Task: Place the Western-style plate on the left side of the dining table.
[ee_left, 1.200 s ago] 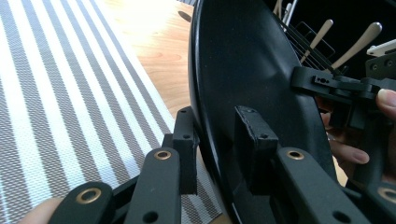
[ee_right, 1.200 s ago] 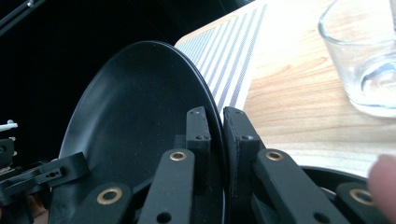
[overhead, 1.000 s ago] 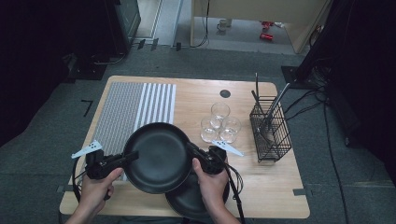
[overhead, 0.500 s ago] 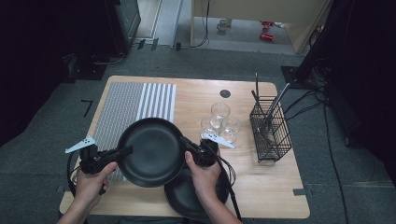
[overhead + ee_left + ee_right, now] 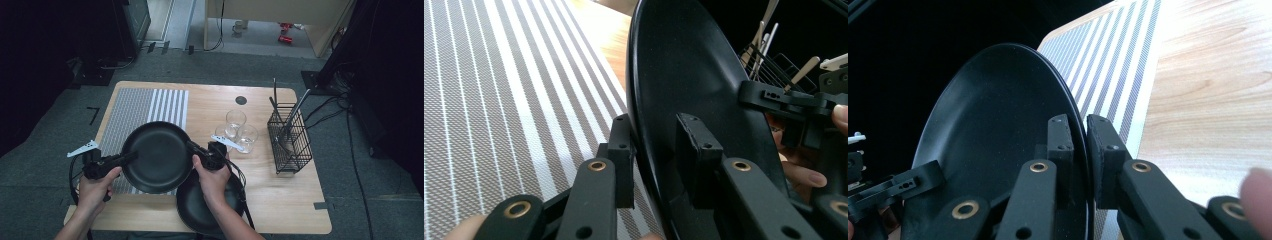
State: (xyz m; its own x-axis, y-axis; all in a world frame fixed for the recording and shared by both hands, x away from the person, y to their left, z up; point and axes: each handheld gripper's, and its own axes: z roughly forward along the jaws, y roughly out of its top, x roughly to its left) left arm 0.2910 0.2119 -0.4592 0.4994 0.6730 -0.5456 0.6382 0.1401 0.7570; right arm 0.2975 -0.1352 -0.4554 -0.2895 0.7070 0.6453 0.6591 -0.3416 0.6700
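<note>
A black plate [image 5: 157,157] hangs above the grey striped mat [image 5: 135,107], carried by both grippers at opposite rims. My left gripper [image 5: 131,156] is shut on the plate's left rim; in the left gripper view its jaws clamp the plate [image 5: 684,80] edge at the left gripper [image 5: 655,152]. My right gripper [image 5: 192,148] is shut on the right rim; in the right gripper view the plate [image 5: 998,115] rim sits pinched in the right gripper [image 5: 1080,145]. A second black plate [image 5: 197,212] lies on the table near the front edge, partly under the right hand.
Three clear glasses [image 5: 235,125] stand mid-table, close to the right hand. A black wire basket [image 5: 290,137] with utensils stands at the right. The wooden table [image 5: 280,200] has bare wood at the front right. Dark floor surrounds the table.
Both hands have carried the black plate leftward, from over the lower plate toward the striped mat. More of the lower plate is uncovered. Both grips are unchanged.
</note>
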